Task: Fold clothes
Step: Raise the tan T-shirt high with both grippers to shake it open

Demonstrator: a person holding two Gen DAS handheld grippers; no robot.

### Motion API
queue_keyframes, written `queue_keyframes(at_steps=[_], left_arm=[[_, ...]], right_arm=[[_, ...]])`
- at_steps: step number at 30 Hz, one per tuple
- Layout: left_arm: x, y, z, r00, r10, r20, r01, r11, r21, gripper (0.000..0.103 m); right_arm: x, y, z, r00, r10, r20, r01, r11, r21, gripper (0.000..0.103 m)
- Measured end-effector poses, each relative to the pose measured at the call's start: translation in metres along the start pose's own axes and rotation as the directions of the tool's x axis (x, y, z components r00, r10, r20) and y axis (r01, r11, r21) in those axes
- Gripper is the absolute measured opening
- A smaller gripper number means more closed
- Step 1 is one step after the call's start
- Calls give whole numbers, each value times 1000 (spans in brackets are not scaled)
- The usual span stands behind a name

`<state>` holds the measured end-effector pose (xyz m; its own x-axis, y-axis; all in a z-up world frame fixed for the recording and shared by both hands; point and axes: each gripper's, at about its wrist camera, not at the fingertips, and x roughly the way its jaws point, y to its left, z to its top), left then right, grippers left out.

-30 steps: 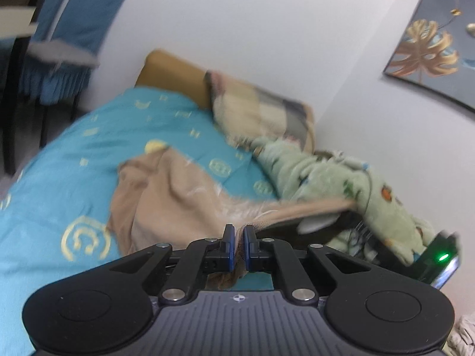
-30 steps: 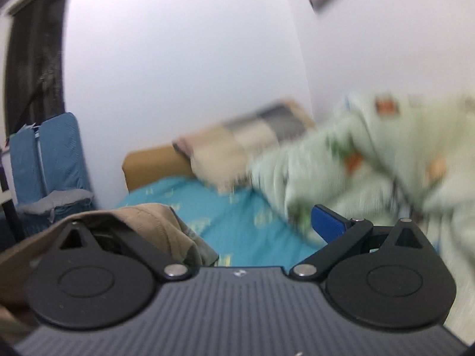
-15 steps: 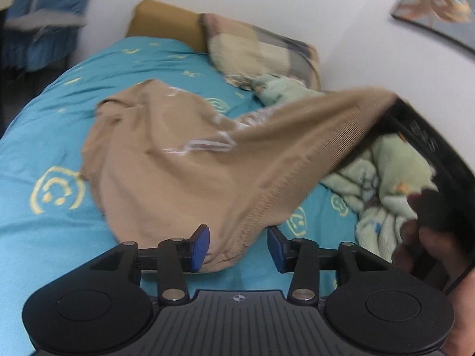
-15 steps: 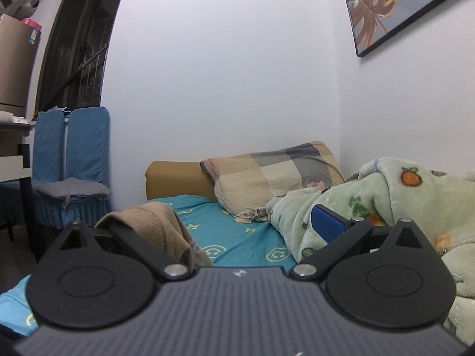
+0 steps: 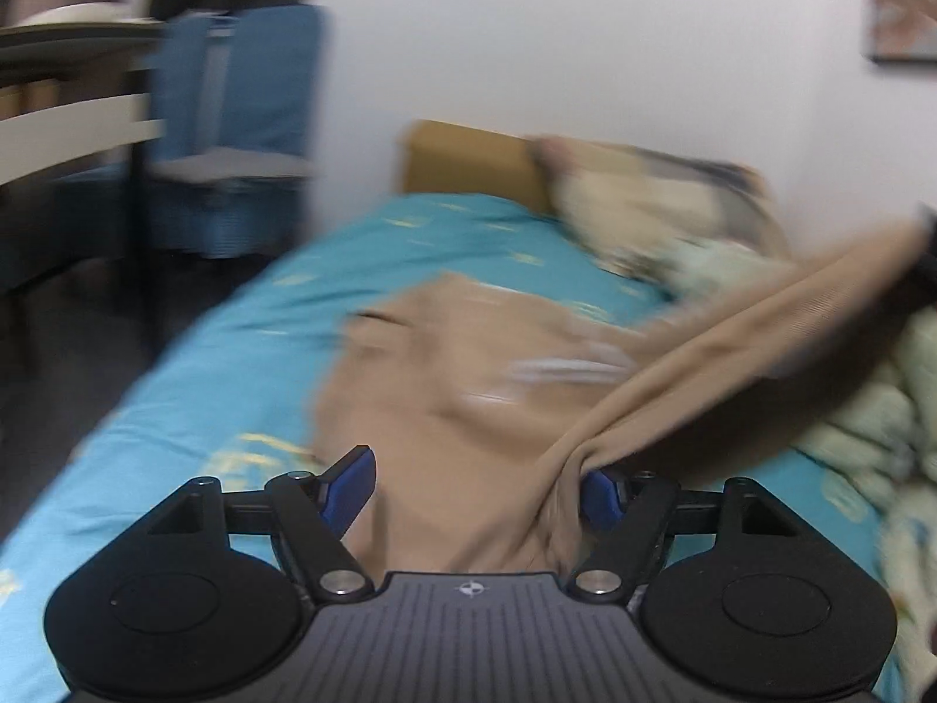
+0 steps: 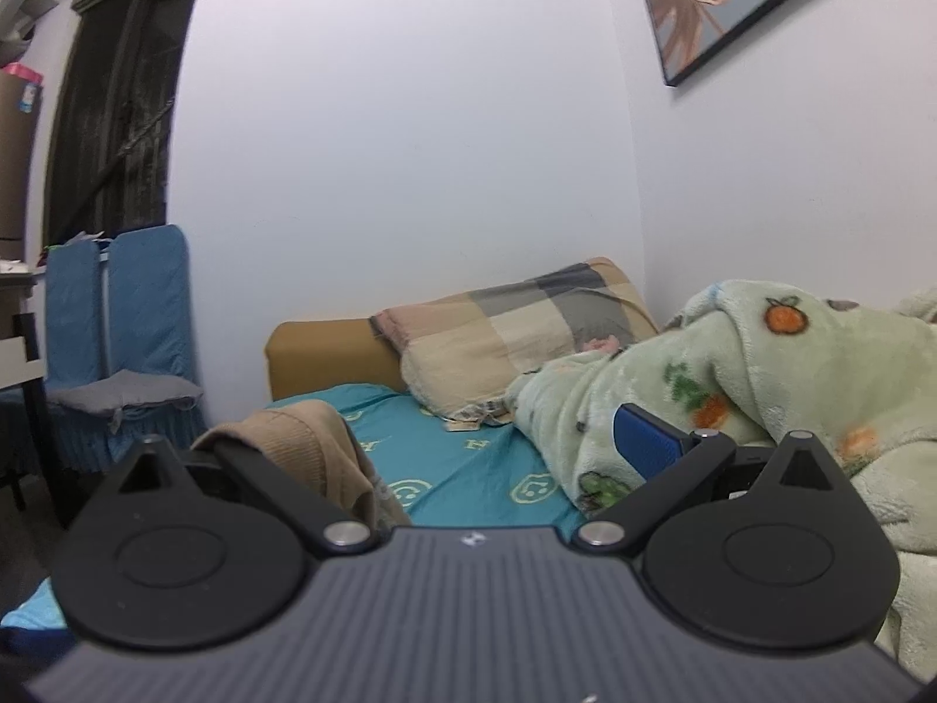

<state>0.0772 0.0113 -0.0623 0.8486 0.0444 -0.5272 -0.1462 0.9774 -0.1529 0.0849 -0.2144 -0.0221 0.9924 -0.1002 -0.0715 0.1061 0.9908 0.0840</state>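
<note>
The garment (image 5: pixel 468 386) lies on the bed (image 5: pixel 246 351), pillow (image 6: pixel 515 340) behind, blanket (image 6: pixel 790 375) right, chair (image 6: pixel 123 351) left.

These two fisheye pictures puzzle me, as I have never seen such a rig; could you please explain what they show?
A person holds a two-finger gripper in each hand, each with a camera looking along its fingers. One picture, blurred, comes from the left gripper, whose blue-padded jaws stand wide open with a tan garment between them. The garment lies on the teal bedsheet. The other comes from the right gripper, also open, the same garment draped over one finger. Beyond lie a checked pillow and a green fleece blanket.
</note>
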Motion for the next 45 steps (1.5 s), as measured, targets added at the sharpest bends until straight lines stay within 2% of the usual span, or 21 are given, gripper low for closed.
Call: queue_keyframes(at_steps=[4,7,10,13,15,18,22,26,29,31,34,36,40,42,45], left_arm=[[-22,32,14,998,42,36,-38,994,-107,79],[-44,50,31,993,59,100,-42,985,-168,80],[-55,54,44,982,100,163,-75,985,-155,80],[-50,59,48,982,117,146,-91,980,-176,79],[-47,61,47,986,111,124,-87,979,-183,79],[-46,61,47,987,102,121,-81,983,-165,79],[-59,58,50,975,95,203,-75,992,-103,79],[-90,60,69,956,57,288,-13,988,-155,81],[-124,62,100,938,42,345,21,984,-177,81],[-150,62,127,918,30,395,42,984,-174,81],[-195,60,173,876,11,483,72,986,-153,81],[-231,55,206,830,-5,557,94,987,-132,81],[-300,45,273,753,-47,657,143,985,-93,85],[-335,38,302,710,-59,702,144,988,-61,86],[-375,25,337,669,-73,740,151,988,-39,90]], right_arm=[[11,-9,-7,998,-21,-63,24,999,37,103],[24,-12,-19,985,-8,-171,15,999,37,103],[38,-11,-39,955,8,-296,-5,1000,10,103],[49,-6,-61,901,8,-433,-25,999,-34,103],[46,-6,-71,888,-12,-459,-19,998,-63,103],[33,-8,-70,902,-57,-428,22,996,-87,103],[4,-5,-46,951,-143,-273,107,984,-141,103],[-28,-6,-3,979,-163,-126,152,984,-95,103],[-51,-5,41,988,-136,-68,133,990,-46,103],[-63,-4,79,993,-115,-27,114,993,-28,103],[-82,0,149,997,-68,36,68,998,2,103],[-97,5,198,993,-52,102,52,999,-6,103],[-131,5,295,976,-14,217,13,1000,8,103],[-144,4,339,967,0,255,-3,1000,11,103],[-160,2,395,952,-8,307,6,1000,8,103]])
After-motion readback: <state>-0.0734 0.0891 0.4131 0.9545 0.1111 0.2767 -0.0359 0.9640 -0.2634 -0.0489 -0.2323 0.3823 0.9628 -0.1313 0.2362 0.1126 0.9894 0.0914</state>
